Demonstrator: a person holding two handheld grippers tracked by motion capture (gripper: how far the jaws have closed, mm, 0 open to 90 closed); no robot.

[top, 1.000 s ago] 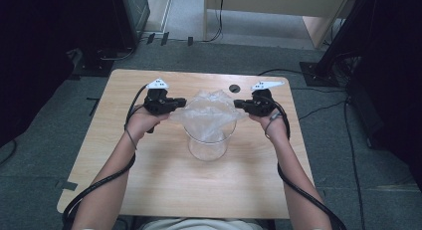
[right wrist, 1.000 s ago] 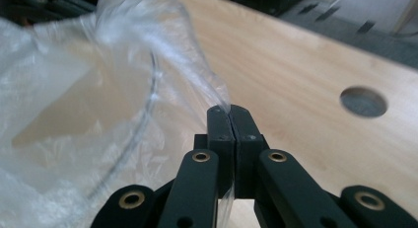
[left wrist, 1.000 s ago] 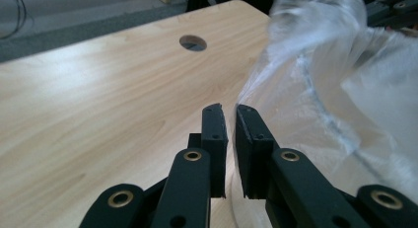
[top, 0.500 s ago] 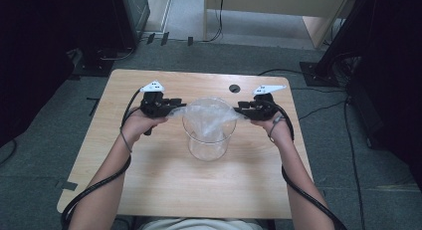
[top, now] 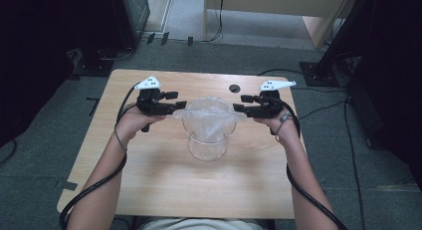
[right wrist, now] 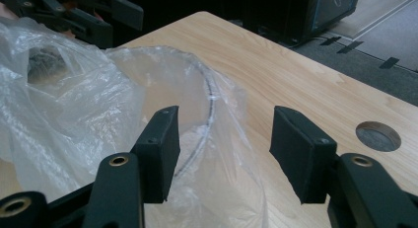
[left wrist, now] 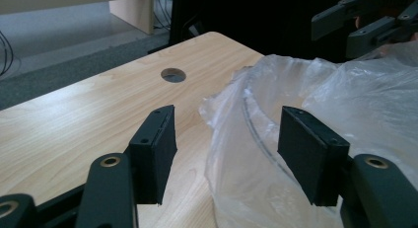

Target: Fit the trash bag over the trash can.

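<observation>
From above, one clear beaker (top: 208, 135) stands near the middle of the table (top: 149, 190), with one thin plastic bag (top: 209, 115) draped into it and over its rim. The left gripper (top: 180, 106) sits at the beaker's 9 o'clock, the right gripper (top: 239, 104) at its 3 o'clock, each at the bag's edge. A second ago both were clamped on the bag and stretching it wide; since then the jaws of both have been opening, the film has slackened onto the rim, and both hands sit a little higher. One round hole (top: 234, 88) lies in the tabletop at the beaker's 1 o'clock. Two grippers, two cables, two forearms.

In the left gripper view, the left gripper (left wrist: 224, 151) stands wide, its two pads apart. The bag (left wrist: 345, 104) bulges into the gap near the right-hand pad; I cannot tell whether it touches. The beaker's rim (left wrist: 256, 134) shows through the film. The hole (left wrist: 173, 75) is at 11 o'clock, the other gripper (left wrist: 367, 23) at 2 o'clock.

In the right gripper view, the right gripper (right wrist: 224, 151) is also wide, with slack bag (right wrist: 69, 114) and the beaker rim (right wrist: 209, 104) between the pads, not pinched. The hole (right wrist: 378, 135) is at 3 o'clock, the left gripper (right wrist: 93, 13) at 11 o'clock.
</observation>
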